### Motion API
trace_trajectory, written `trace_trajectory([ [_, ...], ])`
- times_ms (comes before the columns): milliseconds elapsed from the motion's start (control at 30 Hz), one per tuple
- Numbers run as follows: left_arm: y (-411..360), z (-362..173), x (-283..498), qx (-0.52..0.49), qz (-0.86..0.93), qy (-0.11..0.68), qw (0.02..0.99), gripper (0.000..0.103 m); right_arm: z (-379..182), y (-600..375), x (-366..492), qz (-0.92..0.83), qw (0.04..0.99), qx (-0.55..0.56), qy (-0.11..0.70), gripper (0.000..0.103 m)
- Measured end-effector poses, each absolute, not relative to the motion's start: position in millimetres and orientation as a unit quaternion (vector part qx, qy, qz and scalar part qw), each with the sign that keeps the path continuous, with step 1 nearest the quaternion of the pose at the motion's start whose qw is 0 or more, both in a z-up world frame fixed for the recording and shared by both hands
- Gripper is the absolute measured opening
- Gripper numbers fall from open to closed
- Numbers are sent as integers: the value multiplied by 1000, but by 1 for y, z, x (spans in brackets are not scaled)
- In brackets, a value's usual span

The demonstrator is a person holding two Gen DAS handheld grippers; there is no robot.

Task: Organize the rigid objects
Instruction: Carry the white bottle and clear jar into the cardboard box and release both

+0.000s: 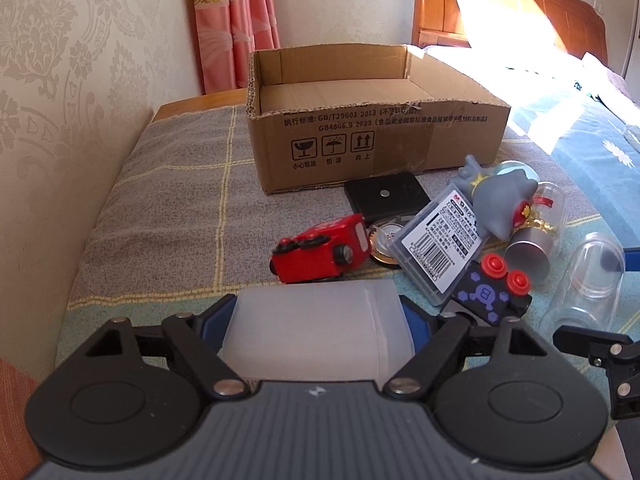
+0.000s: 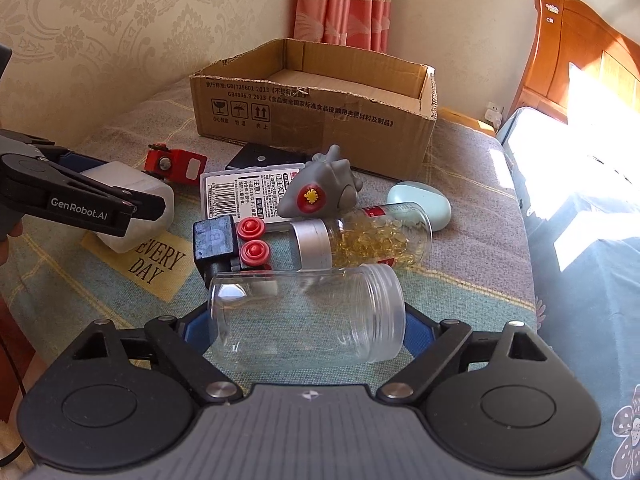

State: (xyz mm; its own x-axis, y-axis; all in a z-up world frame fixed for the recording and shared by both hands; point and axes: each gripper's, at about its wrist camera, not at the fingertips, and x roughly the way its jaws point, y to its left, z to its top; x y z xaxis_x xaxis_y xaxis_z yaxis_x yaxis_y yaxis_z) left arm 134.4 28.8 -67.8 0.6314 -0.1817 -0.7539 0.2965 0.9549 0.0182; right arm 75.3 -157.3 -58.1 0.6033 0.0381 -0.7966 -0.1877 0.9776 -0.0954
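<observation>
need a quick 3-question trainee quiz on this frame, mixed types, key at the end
1. True or false: the open brown cardboard box already holds the red toy vehicle.
2. Multiple choice: what sits between the fingers of the right tool? A) the clear empty plastic jar B) the grey shark-like figurine C) the pale blue oval case
3. Fill in: the left tool grips a frosted white plastic ____.

Key
1. False; the vehicle lies on the grey checked cloth in front of the box, and the visible part of the box shows nothing inside.
2. A
3. container
</observation>
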Motion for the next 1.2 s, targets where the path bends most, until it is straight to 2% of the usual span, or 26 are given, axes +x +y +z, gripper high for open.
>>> trace_trajectory([
  [333,23,-30,129,81,-150,380,909,83,-27,-169,81,80,898,-107,420,93],
  [567,10,1,155,82,-141,345,924,83,2,-177,104,88,912,-109,386,93],
  [833,-6,30,222,66,-123,315,939,83,27,-185,154,98,925,-106,352,93],
  [1200,-37,25,322,91,-103,332,933,83,22,-200,221,97,922,-107,358,93],
])
